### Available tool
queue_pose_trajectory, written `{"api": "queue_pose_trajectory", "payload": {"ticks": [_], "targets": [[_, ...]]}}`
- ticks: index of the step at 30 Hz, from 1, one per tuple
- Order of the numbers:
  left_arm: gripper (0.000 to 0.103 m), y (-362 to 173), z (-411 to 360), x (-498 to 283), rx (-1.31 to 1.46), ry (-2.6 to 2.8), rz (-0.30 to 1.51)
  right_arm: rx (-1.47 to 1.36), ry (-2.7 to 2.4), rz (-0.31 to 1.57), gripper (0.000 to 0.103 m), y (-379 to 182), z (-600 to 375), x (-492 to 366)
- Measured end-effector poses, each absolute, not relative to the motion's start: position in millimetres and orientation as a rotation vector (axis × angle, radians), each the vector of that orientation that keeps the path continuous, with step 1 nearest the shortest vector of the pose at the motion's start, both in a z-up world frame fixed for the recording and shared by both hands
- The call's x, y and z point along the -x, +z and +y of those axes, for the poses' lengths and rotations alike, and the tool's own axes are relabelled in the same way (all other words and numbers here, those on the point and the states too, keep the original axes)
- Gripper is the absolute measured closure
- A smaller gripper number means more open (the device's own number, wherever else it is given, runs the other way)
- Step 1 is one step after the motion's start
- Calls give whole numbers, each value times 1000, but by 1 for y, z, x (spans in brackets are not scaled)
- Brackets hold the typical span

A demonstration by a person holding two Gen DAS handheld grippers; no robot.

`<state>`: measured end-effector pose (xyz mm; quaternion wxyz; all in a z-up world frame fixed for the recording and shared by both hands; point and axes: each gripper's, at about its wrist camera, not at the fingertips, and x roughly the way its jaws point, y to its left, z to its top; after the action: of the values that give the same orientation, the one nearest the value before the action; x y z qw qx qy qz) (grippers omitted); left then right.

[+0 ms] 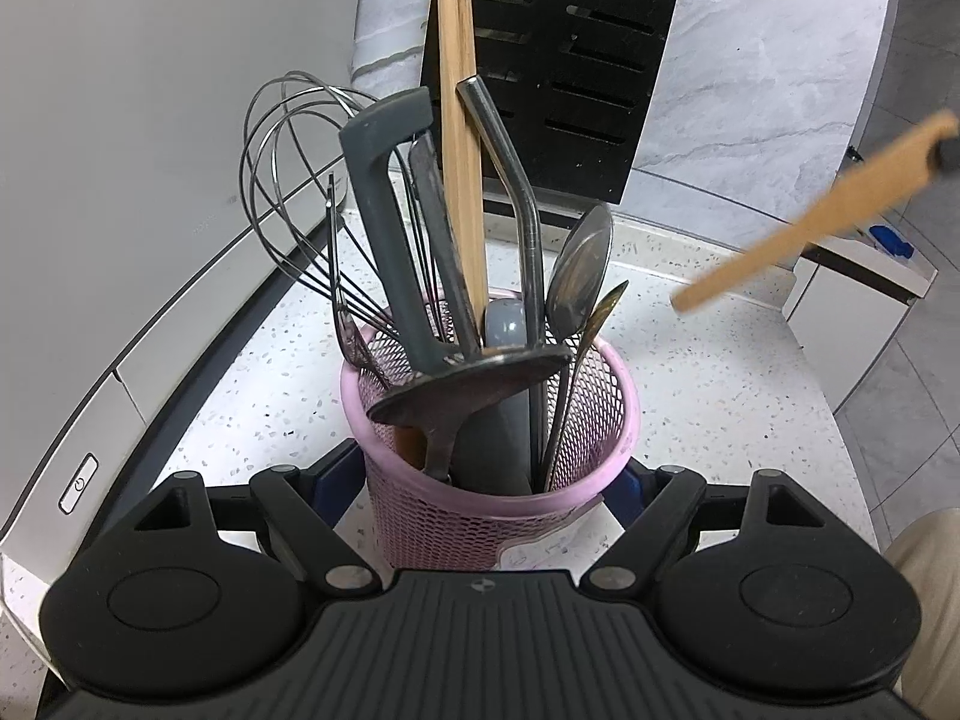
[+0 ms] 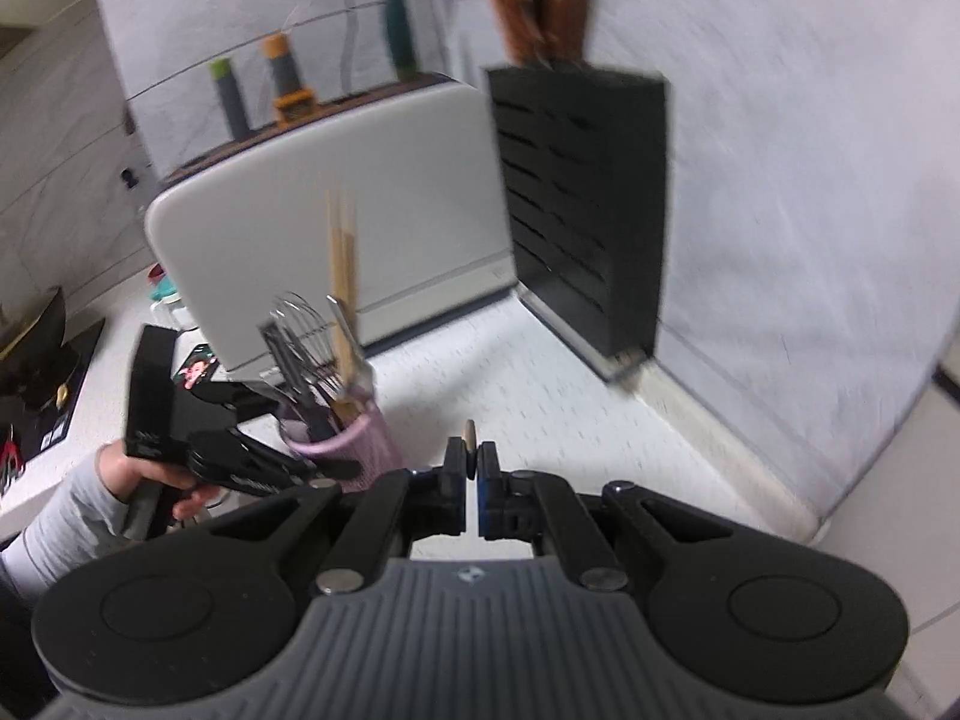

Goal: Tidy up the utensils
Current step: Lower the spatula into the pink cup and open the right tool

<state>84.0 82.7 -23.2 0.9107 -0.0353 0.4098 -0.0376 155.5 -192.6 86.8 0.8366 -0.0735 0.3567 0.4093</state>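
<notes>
The left hand-held gripper [image 1: 489, 480] straddles the pink mesh holder [image 1: 498, 516] on the bench [image 1: 720, 372], contact unclear; inside stand a whisk [image 1: 288, 180], chopsticks [image 1: 459, 120], spoons [image 1: 579, 276]. The right hand-held gripper [image 2: 472, 462], angled downward, pinches a wooden utensil [image 1: 810, 216] aloft.

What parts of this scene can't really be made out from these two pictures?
- Left wrist view: the wooden utensil is motion-blurred, and its top runs off the right edge.
- Right wrist view: only a sliver of that utensil shows in the right gripper.
- Left gripper: its fingertips are hidden behind the pink mesh holder, so any contact is unclear.
- Right wrist view: items on the shelf are too blurred to identify.
</notes>
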Motion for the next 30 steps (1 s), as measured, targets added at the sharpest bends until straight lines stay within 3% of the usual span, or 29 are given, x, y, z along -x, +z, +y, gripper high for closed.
{"api": "queue_pose_trajectory", "payload": {"ticks": [8, 14, 30], "targets": [[8, -27, 88, -80, 105, -91, 825, 276, 958, 740, 103, 146, -138, -140], [6, -25, 91, -73, 102, -98, 802, 362, 1021, 755, 103, 159, -104, -125], [11, -17, 95, -64, 122, -130, 763, 531, 1046, 876, 103, 103, -22, -157]]}}
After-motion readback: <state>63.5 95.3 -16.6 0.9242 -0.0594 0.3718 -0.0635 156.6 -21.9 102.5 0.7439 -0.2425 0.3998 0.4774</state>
